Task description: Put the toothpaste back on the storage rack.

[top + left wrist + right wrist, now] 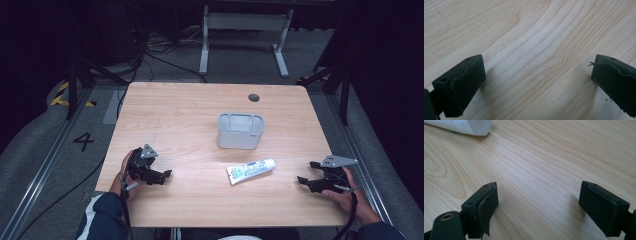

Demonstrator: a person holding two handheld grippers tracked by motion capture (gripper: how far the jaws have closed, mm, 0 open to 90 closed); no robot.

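A: Start from the high view. What lies on the table (165, 115)?

B: A toothpaste tube (251, 171) lies flat a little right of the middle, nearer the front edge than the back, cap end pointing toward the right edge. Just behind it, near the centre, stands a grey bin (240, 130), upright, apart from the tube. A small dark round hole (254, 97) sits near the back edge.

A: And the tools?

B: The left gripper (167, 173) rests near the front-left corner in the person's left hand (131, 172), jaws pointing toward the middle. The right gripper (303, 172) is at the right edge, toward the front, in the right hand (345, 192), jaws pointing at the tube but well apart from it.

A: The left gripper view?

B: Its two black jaws stand wide apart over bare wood grain, nothing between them, nothing gripped.

A: And the right gripper view?

B: The same: jaws spread as wide as they go, only table between them. The white end of the toothpaste tube (464, 126) shows at the top left, ahead of the jaws and clear of them. The pad on the left-hand jaw looks frayed at its edge.
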